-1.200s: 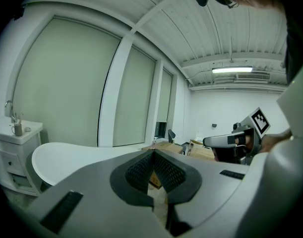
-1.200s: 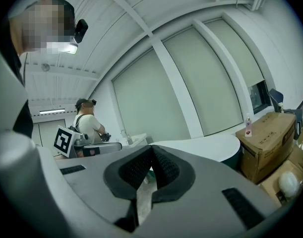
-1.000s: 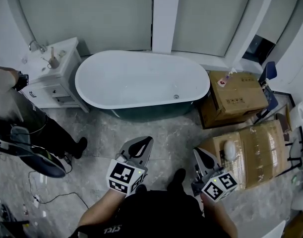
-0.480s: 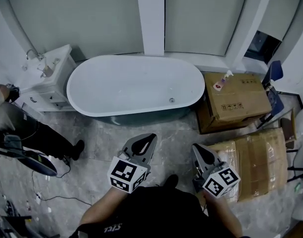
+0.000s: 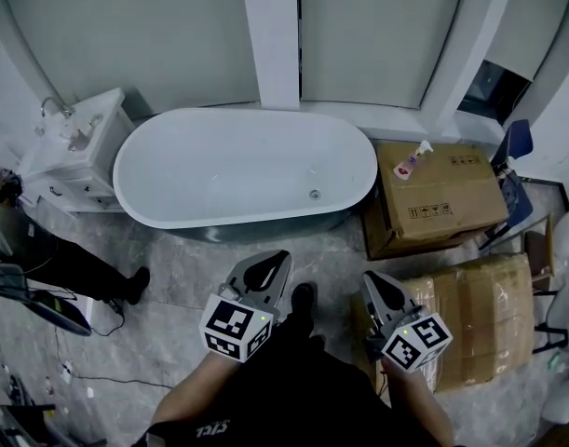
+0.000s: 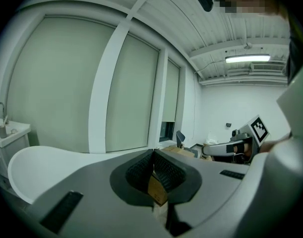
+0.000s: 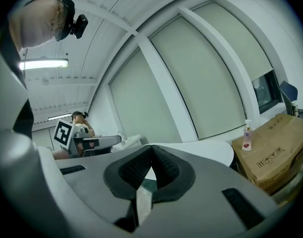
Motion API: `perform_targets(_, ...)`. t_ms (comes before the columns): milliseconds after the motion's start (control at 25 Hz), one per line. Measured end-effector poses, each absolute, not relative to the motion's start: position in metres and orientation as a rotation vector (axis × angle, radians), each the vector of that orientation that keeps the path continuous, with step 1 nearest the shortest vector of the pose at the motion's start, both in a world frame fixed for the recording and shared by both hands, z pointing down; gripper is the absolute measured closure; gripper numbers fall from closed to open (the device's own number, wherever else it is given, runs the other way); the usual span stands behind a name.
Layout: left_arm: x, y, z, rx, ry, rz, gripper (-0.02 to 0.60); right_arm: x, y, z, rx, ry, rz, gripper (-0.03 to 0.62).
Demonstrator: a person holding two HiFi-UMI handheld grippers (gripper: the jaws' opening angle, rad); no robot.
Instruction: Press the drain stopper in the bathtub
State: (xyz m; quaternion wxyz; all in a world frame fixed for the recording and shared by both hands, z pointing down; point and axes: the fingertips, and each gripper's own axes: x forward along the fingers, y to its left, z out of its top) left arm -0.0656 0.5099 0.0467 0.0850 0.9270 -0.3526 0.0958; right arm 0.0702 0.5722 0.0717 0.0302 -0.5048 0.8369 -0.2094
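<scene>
A white oval bathtub (image 5: 219, 161) stands under the window, and its small round drain stopper (image 5: 314, 195) sits in the tub floor near the right end. Both grippers hang over the tiled floor, short of the tub. My left gripper (image 5: 265, 268) is shut with nothing in it and points at the tub's near wall. My right gripper (image 5: 376, 286) is also shut and empty, beside a cardboard box. In the left gripper view the left gripper (image 6: 152, 155) shows its jaws closed, with the tub rim (image 6: 32, 157) beyond. The right gripper (image 7: 151, 150) likewise shows closed jaws before the tub (image 7: 201, 150).
A white vanity with a sink (image 5: 74, 142) stands left of the tub. Two cardboard boxes (image 5: 438, 198) (image 5: 480, 315) fill the right side, and a pump bottle (image 5: 408, 164) stands on the far one. Another person (image 5: 42, 250) stands at left. A blue chair (image 5: 508, 142) is at far right.
The view has shifted toward the tub, which now sits lower and further left in the picture. Both grippers stay shut and hold the same pose.
</scene>
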Motion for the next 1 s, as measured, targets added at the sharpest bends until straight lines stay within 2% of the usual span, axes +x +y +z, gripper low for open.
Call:
perform_targets(240, -0.045, 0.424, 0.071, 2.721, -1.07, 0.26, 0.568, 0.094, 0.5, 0.085, -1.592, 2.607, -0.677, 0.58)
perform_targets(440, -0.007, 0.325, 0.092, 2.708, -1.022, 0.253, 0.568, 0.132, 0.398, 0.095, -1.665, 2.601, -0.709, 0.58)
perform_targets(720, 0.02, 0.208, 0.1, 2.706, -0.959, 0.294, 0.568, 0.107, 0.263, 0.106, -1.515, 2.722, -0.804, 0.58)
perform_targets(1000, 0.026, 0.149, 0.117, 2.627, -0.978, 0.343, 0.568, 0.111, 0.201, 0.125, -1.447, 2.754, -0.897, 0.58)
